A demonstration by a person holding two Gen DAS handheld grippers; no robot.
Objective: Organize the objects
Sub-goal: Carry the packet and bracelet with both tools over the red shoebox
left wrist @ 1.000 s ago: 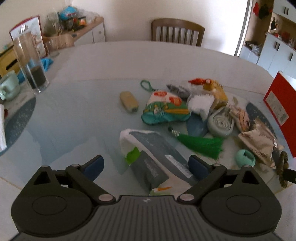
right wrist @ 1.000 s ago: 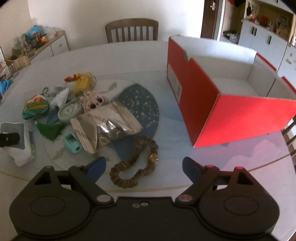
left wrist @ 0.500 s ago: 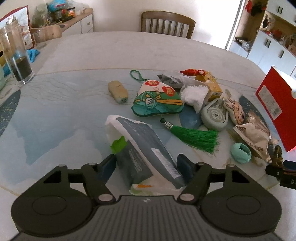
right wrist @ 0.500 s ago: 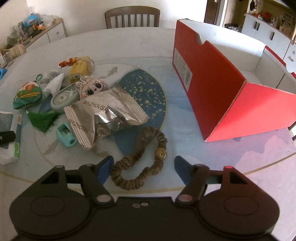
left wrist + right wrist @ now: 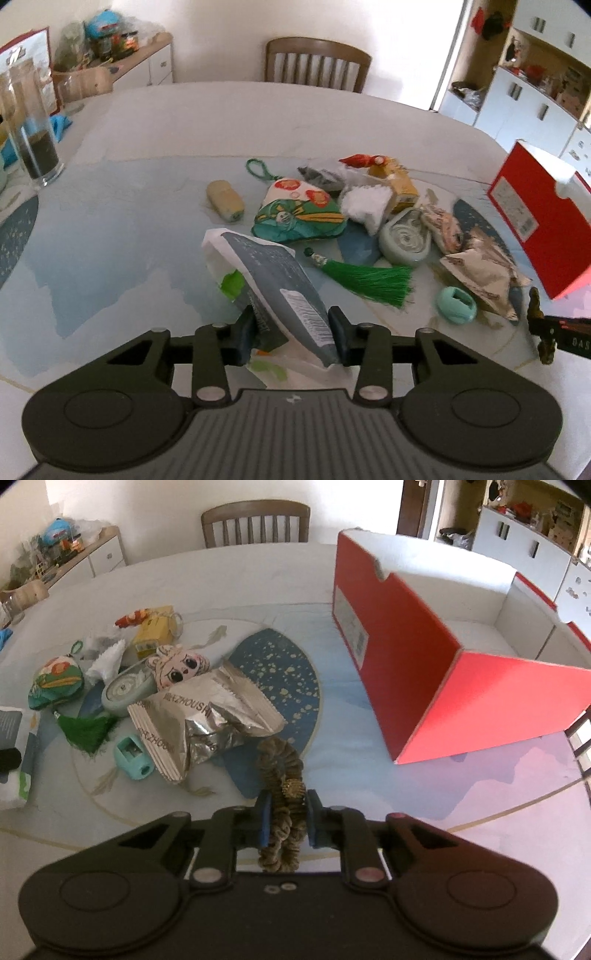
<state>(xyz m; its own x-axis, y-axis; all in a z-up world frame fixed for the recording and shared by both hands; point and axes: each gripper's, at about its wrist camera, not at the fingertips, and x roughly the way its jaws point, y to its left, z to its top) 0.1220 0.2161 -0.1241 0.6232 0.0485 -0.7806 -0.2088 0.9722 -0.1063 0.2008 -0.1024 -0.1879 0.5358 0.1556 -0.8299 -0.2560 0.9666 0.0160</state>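
**Scrunchie and tissue pack both gripped, red box waiting**

Scrunchie [image 5: 282, 812], olive with a gold bead, sits pinched in the right gripper [image 5: 284, 821], its loop folded upright between narrow jaws. The left gripper [image 5: 291, 338] clamps a grey-and-white tissue pack [image 5: 269, 280], near end tilted off the table [image 5: 147, 147]. Remaining clutter, including a foil packet [image 5: 207, 716], lies at ten o'clock from the right gripper; the open red box [image 5: 424, 672] at two o'clock looks like the destination.

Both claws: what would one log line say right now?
left claw: shut on tissue pack | right claw: shut on scrunchie | red box: open
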